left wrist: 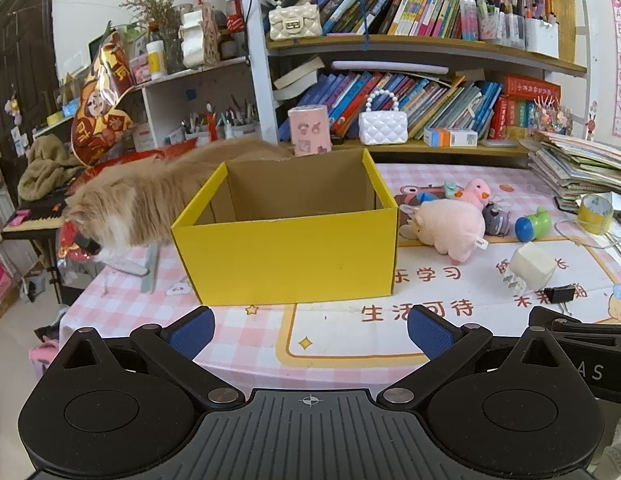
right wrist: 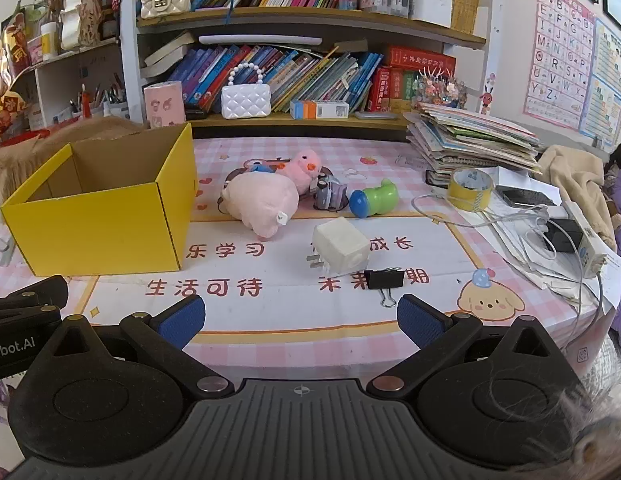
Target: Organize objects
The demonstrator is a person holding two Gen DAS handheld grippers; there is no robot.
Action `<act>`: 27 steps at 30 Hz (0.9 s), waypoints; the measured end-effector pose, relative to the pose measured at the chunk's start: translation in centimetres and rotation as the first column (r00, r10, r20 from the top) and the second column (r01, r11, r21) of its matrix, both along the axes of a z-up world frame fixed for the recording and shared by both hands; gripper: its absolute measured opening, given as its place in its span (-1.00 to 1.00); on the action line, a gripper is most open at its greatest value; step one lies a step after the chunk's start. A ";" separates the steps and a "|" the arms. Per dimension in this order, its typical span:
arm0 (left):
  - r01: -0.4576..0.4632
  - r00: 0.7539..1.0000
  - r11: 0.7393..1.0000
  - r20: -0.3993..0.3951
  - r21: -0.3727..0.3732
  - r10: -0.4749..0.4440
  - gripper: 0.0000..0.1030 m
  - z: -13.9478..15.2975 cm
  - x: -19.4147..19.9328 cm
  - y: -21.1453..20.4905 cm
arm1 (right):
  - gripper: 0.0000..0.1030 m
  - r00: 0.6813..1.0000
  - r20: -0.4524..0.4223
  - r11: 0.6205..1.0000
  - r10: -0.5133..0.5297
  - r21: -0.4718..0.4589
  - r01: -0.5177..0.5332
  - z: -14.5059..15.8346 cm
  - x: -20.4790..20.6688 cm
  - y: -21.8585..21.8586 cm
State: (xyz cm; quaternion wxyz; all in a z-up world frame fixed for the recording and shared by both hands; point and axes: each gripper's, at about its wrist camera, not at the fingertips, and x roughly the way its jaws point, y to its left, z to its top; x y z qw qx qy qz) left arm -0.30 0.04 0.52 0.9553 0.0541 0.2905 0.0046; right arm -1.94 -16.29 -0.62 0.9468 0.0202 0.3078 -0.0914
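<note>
An open yellow cardboard box (left wrist: 286, 256) (right wrist: 98, 228) stands on the pink checked table, nothing visible inside. To its right lie a pale pink plush pig (left wrist: 446, 228) (right wrist: 262, 202), a pink plush duck (left wrist: 474, 194) (right wrist: 304, 170), a small grey toy (right wrist: 328, 196), a blue-green toy (left wrist: 532, 224) (right wrist: 374, 200), a white plug adapter (left wrist: 530, 266) (right wrist: 340, 246) and a black binder clip (left wrist: 560, 294) (right wrist: 384, 280). My left gripper (left wrist: 310, 334) is open and empty, just before the box. My right gripper (right wrist: 300, 322) is open and empty, near the clip.
A fluffy orange cat (left wrist: 150, 196) stands behind and left of the box. A stack of books (right wrist: 474, 140), a yellow tape roll (right wrist: 470, 188), cables and a power strip (right wrist: 578, 236) crowd the right side. Bookshelves (right wrist: 310, 16) rise behind the table.
</note>
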 end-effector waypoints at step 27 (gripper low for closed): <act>0.001 1.000 1.000 -0.005 -0.014 -0.001 1.00 -0.1 0.0 0.0 | 1.00 1.000 -0.002 1.000 -0.003 -0.014 0.003 -0.1 0.1 0.2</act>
